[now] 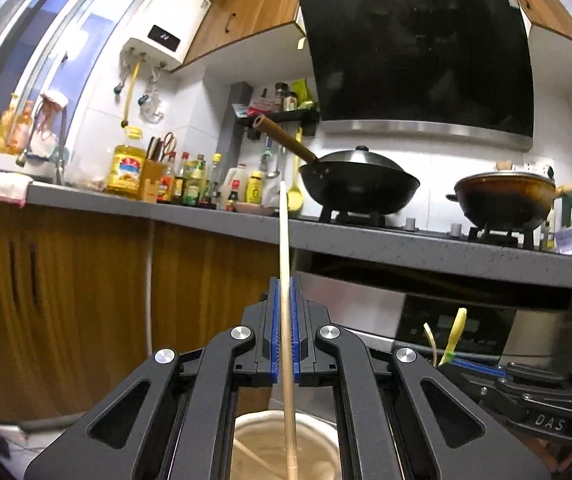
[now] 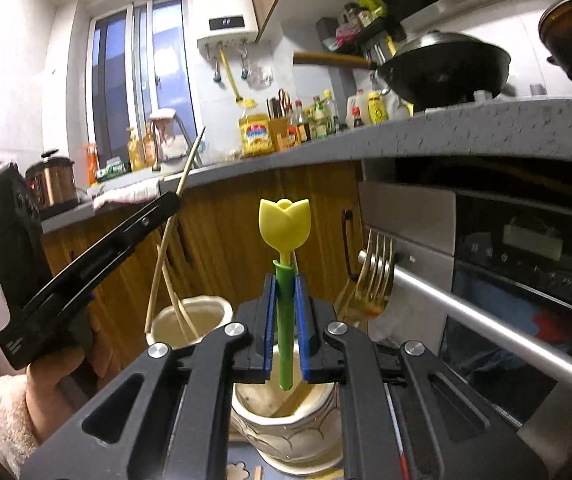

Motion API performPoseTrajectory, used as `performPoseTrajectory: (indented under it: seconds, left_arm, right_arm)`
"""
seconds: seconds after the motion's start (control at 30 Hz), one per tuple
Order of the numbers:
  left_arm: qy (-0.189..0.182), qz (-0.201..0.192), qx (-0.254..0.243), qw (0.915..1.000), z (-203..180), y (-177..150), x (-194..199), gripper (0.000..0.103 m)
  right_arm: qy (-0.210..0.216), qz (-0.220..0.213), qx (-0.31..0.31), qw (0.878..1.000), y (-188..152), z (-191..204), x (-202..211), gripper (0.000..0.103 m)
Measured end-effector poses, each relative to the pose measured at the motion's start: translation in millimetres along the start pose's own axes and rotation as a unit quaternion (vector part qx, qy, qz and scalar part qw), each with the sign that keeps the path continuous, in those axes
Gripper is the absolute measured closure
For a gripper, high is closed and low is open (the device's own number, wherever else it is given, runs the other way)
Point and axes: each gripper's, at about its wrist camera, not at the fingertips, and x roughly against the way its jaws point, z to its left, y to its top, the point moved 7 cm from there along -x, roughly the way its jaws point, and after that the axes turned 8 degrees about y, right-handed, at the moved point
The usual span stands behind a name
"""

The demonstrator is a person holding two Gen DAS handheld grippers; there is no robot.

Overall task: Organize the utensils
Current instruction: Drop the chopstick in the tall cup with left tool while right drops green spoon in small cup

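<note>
Chopstick (image 1: 285, 280) pinched upright in my left gripper (image 1: 285, 292); right gripper (image 2: 286, 292) clamps tulip utensil (image 2: 285, 228). Risk: chopstick pivoting, missing cup (image 1: 246, 424).

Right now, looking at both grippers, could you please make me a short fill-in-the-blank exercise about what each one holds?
1. The left gripper is shut on a single wooden ____.
2. The right gripper is shut on the green stem of a yellow utensil topped with a ____ shape.
3. Beside the right gripper, a gold ____ stands with its tines up.
4. Under the left gripper stands a cream ____ with another stick inside.

Missing words: chopstick; tulip; fork; holder
</note>
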Motion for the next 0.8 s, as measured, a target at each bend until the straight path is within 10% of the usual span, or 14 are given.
performPoseTrajectory:
  seconds: [0.8]
  left_arm:
    - [-0.019, 0.096, -0.007, 0.9952, 19, -58, 40, 0.098]
  right_arm:
    - [-0.014, 0.059, -0.004, 0.998, -45, -12, -11, 0.094]
